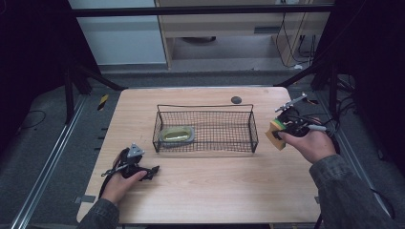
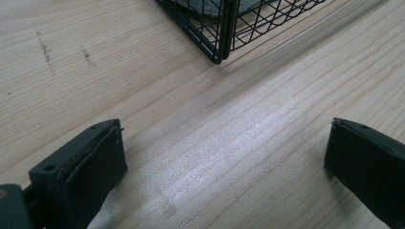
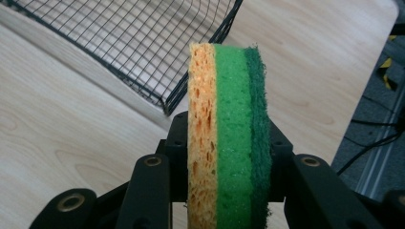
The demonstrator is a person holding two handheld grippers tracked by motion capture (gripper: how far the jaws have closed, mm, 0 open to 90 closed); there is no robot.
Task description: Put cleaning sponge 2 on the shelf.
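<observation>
Orange-and-green layered sponge [image 3: 229, 138] gripped by right claw [image 1: 282, 130] above counter's [image 1: 205, 186] right edge, beside black wire basket [image 1: 205, 128]; placement inside judged pending. Left claw [image 2: 224, 167] wide, empty, nr front-left.

Both of the person's sleeves [image 1: 343, 191] are a dull grey-green cloth. The left gripper [image 1: 154, 172] is black, with a grey three-cornered plate [image 1: 136, 150] on top and a dark cable trailing from it. The right gripper [image 1: 276, 134], beside the wire basket [image 1: 205, 128], is black too; brass-ringed screw holes [image 3: 153, 161] dot its linkage arms.
</observation>
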